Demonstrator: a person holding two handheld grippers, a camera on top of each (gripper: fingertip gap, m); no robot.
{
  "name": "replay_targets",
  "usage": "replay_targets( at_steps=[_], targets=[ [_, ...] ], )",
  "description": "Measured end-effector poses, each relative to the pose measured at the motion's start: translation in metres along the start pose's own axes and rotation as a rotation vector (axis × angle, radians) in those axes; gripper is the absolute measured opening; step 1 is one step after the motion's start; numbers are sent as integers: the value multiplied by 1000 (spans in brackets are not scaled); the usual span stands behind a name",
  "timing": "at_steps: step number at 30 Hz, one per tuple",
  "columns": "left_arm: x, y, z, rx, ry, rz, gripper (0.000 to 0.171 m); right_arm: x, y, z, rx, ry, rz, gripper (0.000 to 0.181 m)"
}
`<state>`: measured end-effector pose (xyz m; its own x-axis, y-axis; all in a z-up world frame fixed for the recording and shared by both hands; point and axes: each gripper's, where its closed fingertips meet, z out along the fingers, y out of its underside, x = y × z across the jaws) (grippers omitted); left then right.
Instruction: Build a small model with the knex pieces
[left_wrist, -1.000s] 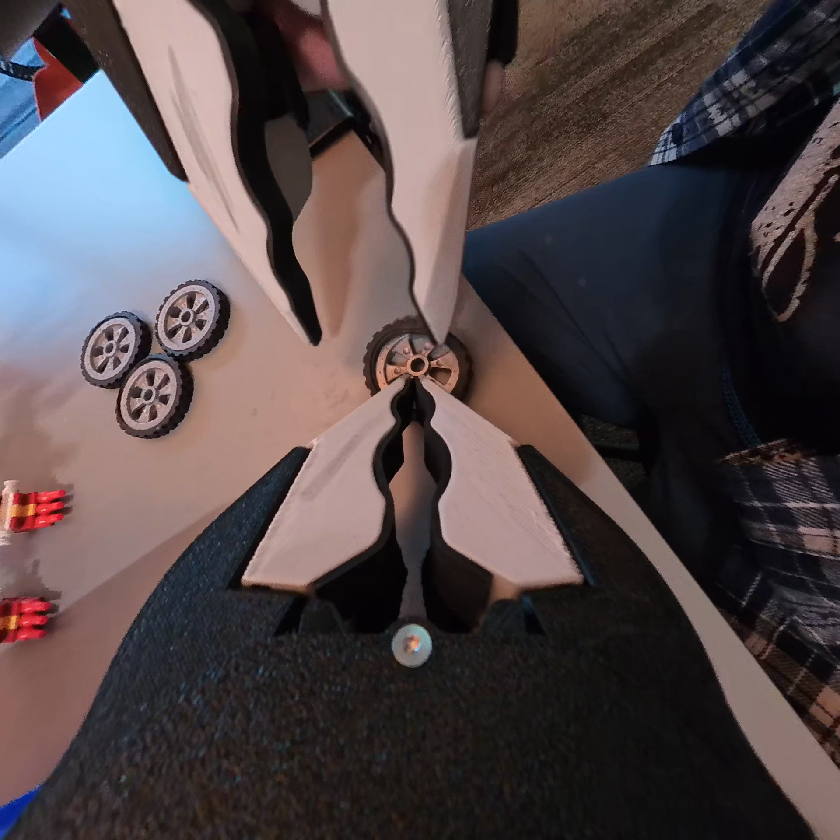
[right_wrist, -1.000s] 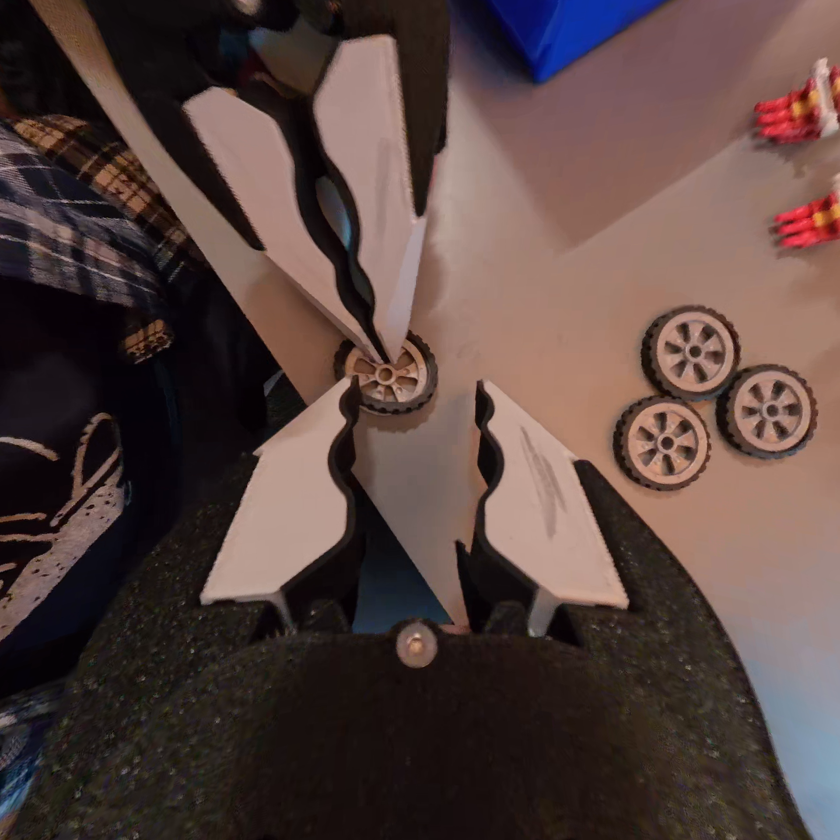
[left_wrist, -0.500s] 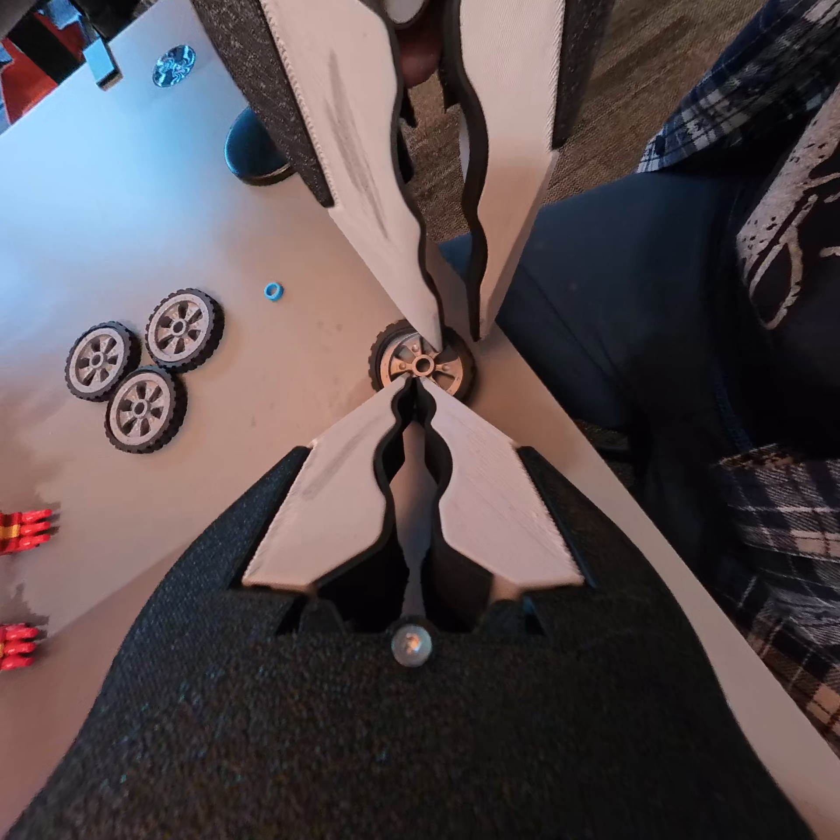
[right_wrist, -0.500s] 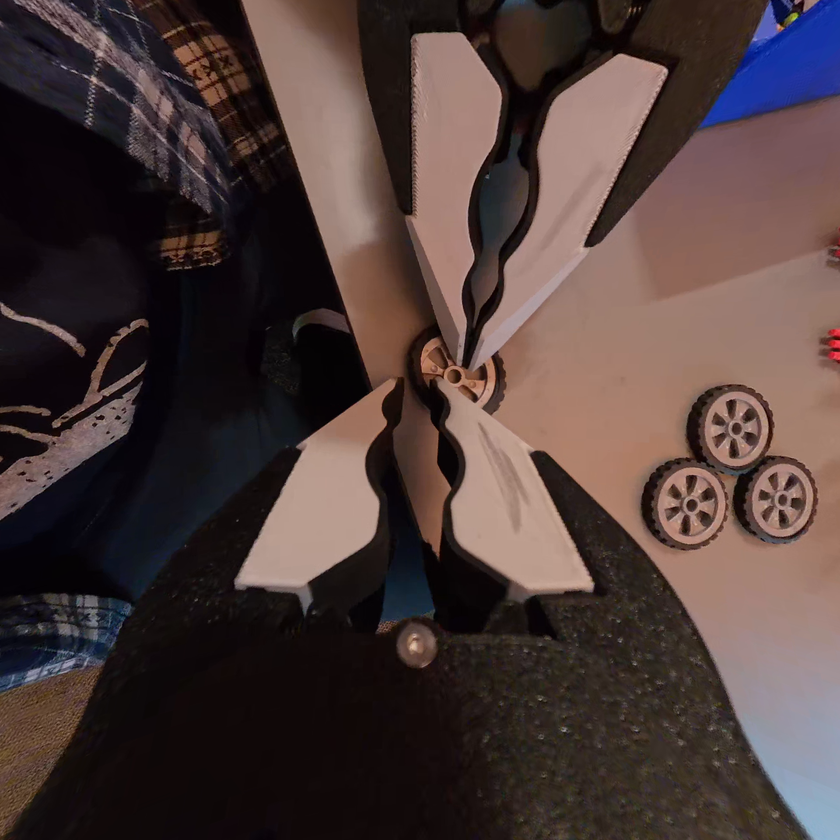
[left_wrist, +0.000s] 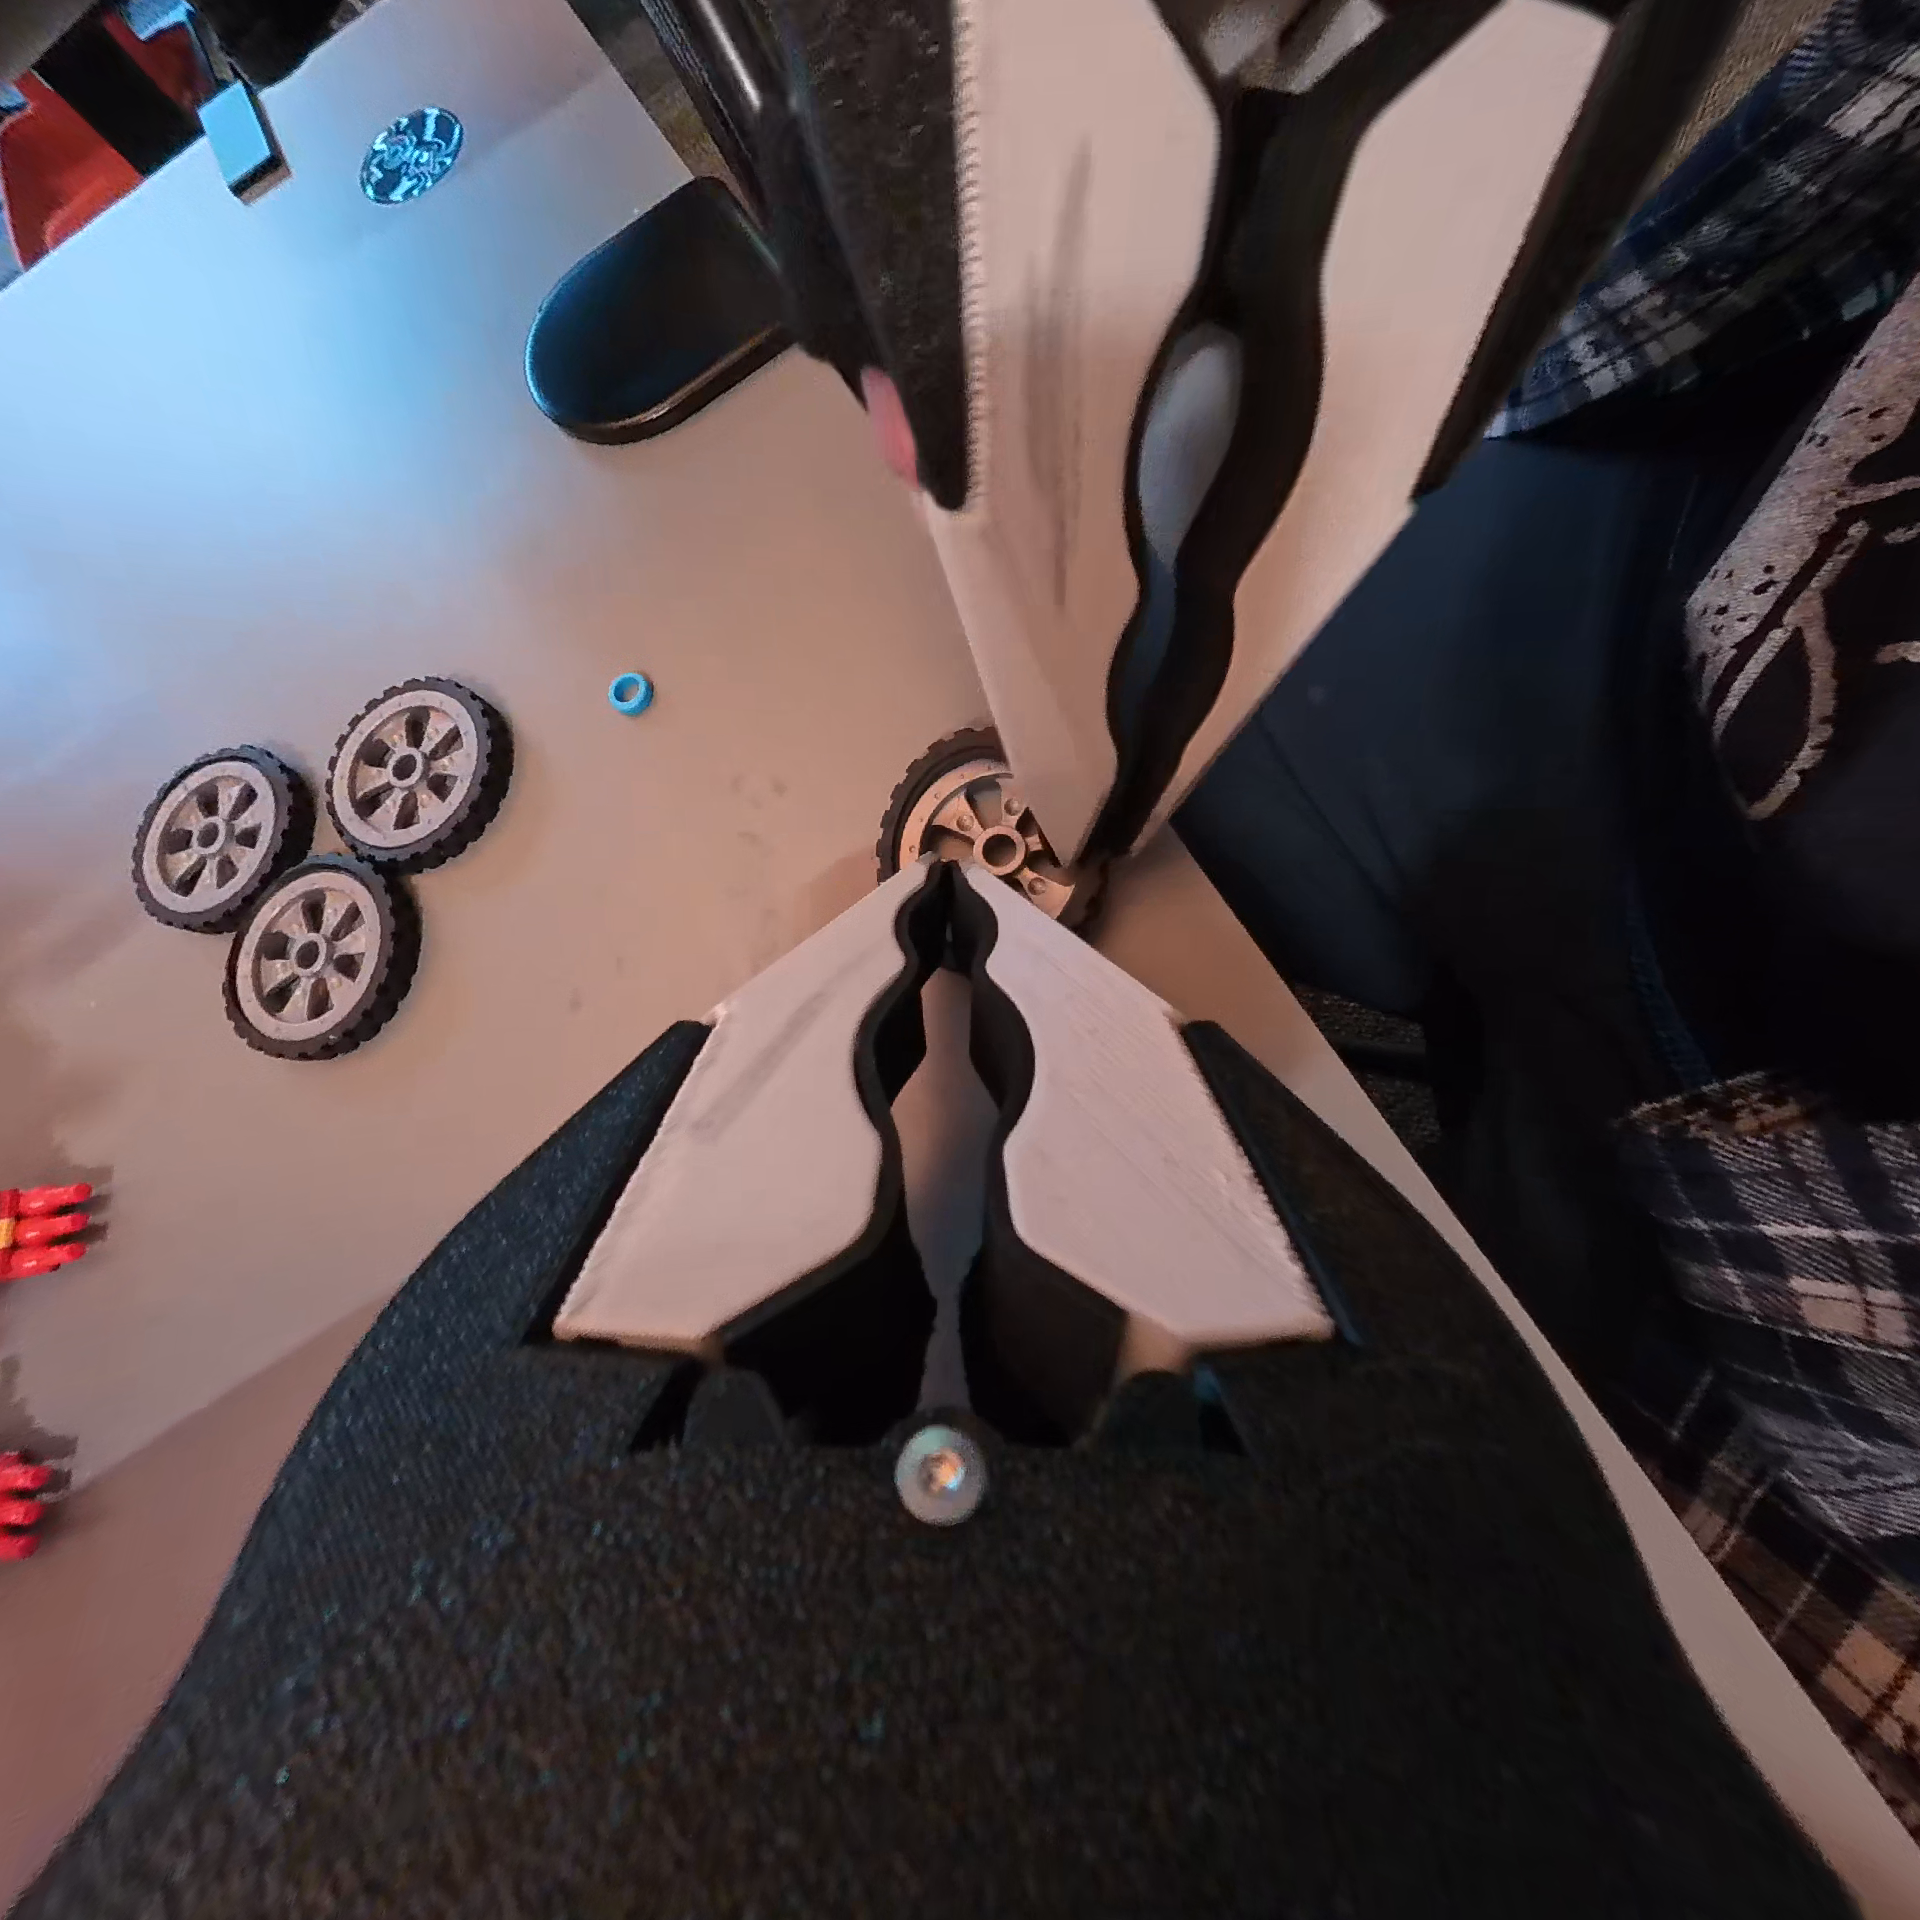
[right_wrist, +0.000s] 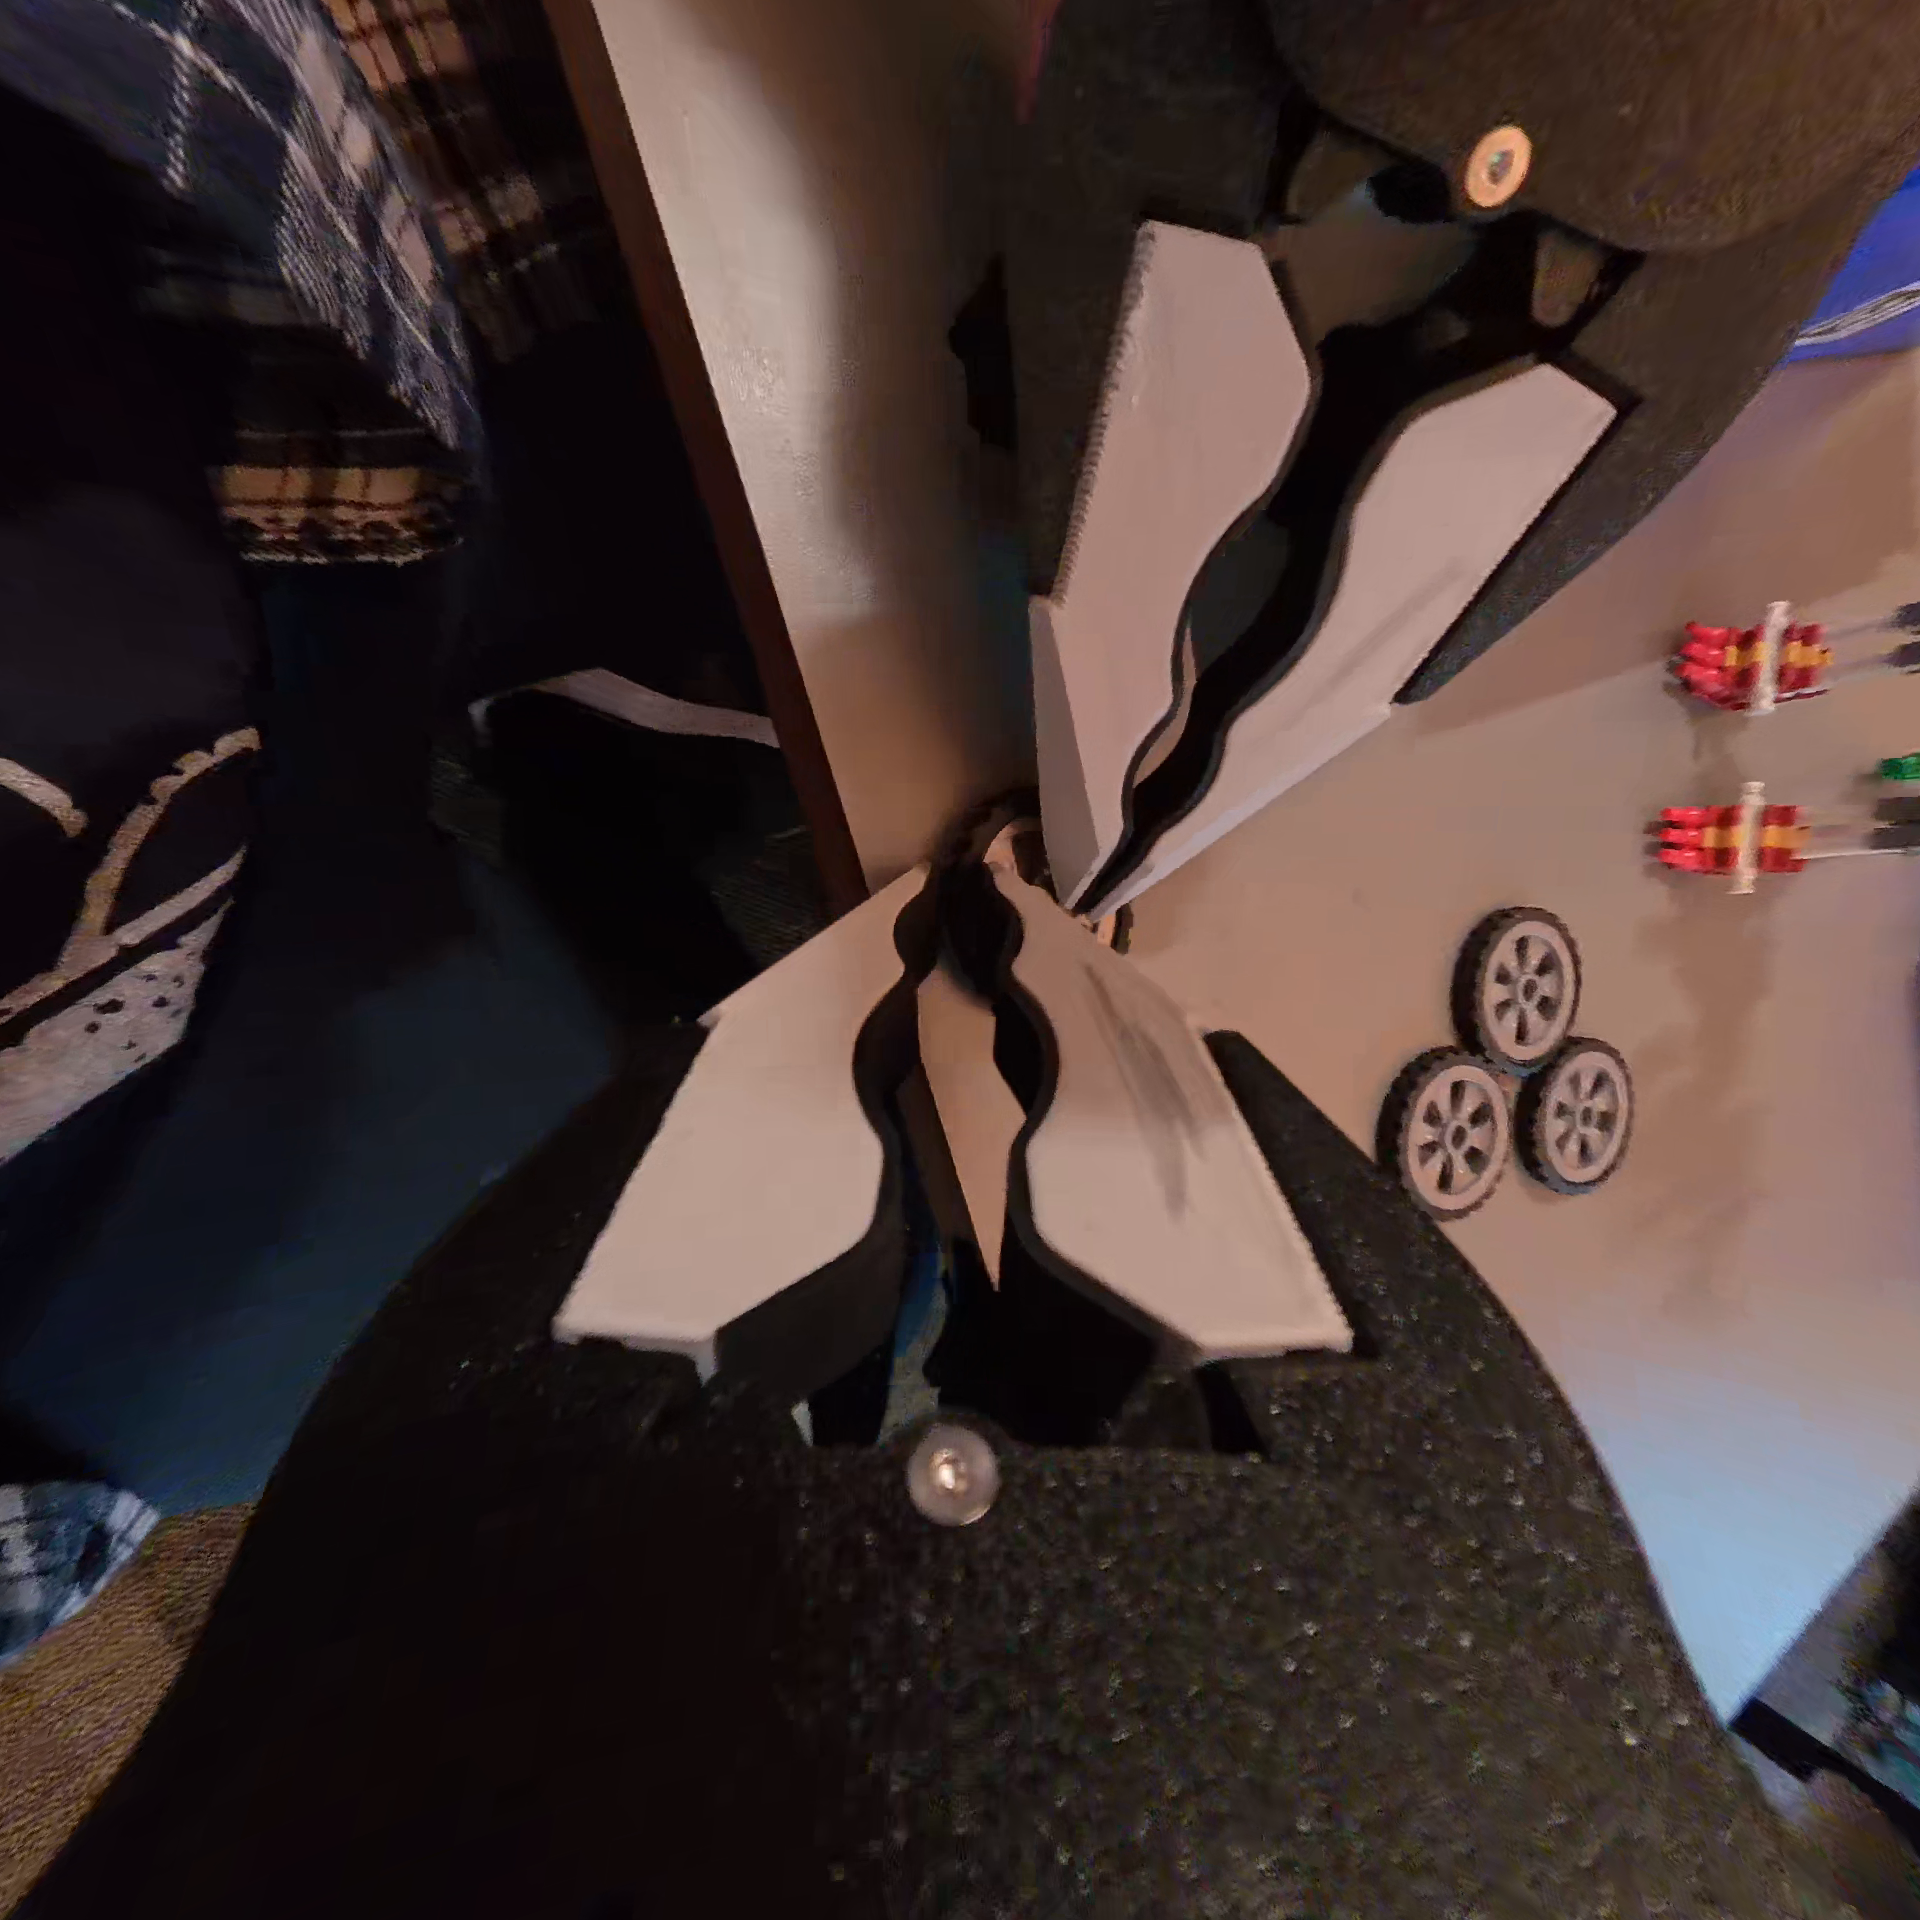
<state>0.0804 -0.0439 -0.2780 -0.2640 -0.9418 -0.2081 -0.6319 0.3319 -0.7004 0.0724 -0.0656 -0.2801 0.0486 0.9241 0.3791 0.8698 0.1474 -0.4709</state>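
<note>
A small wheel (left_wrist: 971, 826) with a grey hub and black tyre sits near the front edge of the pale table (left_wrist: 312, 499). My left gripper (left_wrist: 948, 875) is shut on the wheel's near rim. My right gripper (left_wrist: 1110, 844) comes in from the top of the left wrist view and is shut on the wheel's edge on the table-edge side. In the right wrist view, the right gripper (right_wrist: 961, 883) pinches the black tyre, and only a sliver of the wheel (right_wrist: 1000, 831) shows. The left gripper (right_wrist: 1089, 902) reaches in from the upper right, its tips touching the same wheel.
Three more wheels (left_wrist: 317, 956) lie together further in on the table, also in the right wrist view (right_wrist: 1522, 987). A small blue ring (left_wrist: 629, 693), red clip-like parts (left_wrist: 42, 1231) (right_wrist: 1745, 655) and a black oval object (left_wrist: 655, 312) lie about. A person's lap (left_wrist: 1455, 779) is beyond the table edge. Only a small space, under 4 cm, lies between the two pairs of fingers.
The right gripper swung round to the wheel's table-edge side and went from open to shut on its tyre. The left gripper kept its hold and stayed in place.
</note>
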Motion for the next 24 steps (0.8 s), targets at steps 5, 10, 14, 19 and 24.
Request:
replay_targets(
  at_steps=[5, 10, 14, 19, 24],
  targets=[
    [0, 0, 0, 0, 0, -7, 0, -3, 1, 1, -50, 84, -65, 11],
    [1, -1, 1, 3, 2, -5, 0, -4, 1, 1, -107, 163, -145, 10],
    [0, -1, 1, 4, -8, -3, 0, -3, -1, 1, -24, 75, 28, 12],
    [-2, -1, 1, 6, 6, -26, 0, 4, -3, 4, 37, 95, 158, 6],
    [-2, -1, 1, 5, -5, -17, 0, 0, -12, 2, 79, 87, 148, 3]
  ],
)
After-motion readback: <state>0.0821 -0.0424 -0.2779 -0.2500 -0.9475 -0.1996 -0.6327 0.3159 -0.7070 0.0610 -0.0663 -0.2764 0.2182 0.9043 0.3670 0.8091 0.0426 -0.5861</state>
